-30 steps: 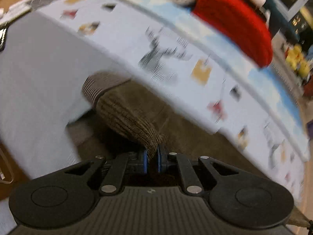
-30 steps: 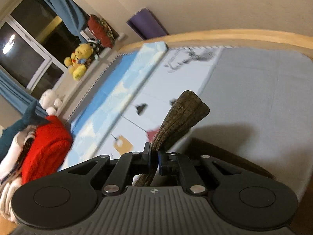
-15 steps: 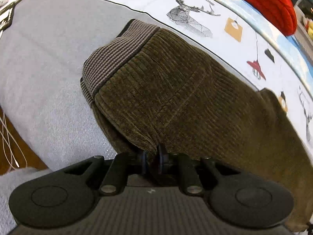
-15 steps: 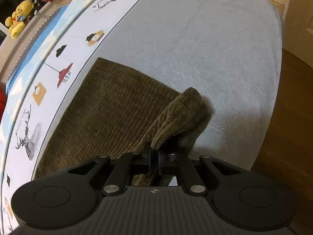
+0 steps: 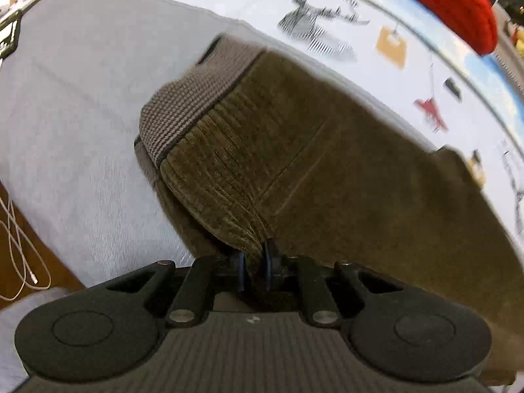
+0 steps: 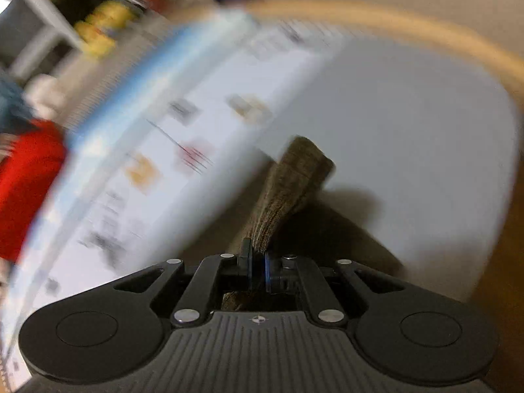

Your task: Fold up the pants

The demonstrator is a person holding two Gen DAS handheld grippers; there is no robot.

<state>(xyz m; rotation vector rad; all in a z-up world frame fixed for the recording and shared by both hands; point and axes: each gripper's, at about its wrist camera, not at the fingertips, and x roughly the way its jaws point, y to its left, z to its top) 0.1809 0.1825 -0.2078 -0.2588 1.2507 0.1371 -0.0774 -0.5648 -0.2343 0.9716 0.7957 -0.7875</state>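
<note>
Both tools clamp corduroy: left tool (image 5: 254, 270) on the pants (image 5: 327, 177) lying on the bed (image 5: 82, 98), right tool (image 6: 258, 270) on a raised fold. Risk: uneven release skews the fold.

left wrist: looked steeply down past the left gripper (image 5: 254, 270), close over the pants (image 5: 327, 177) on the bed (image 5: 75, 98) | right wrist: past the right gripper (image 6: 258, 267), blurred, toward the bed's far wooden edge (image 6: 376, 19) | shared: pants, bed, red cushion (image 5: 452, 3)
</note>
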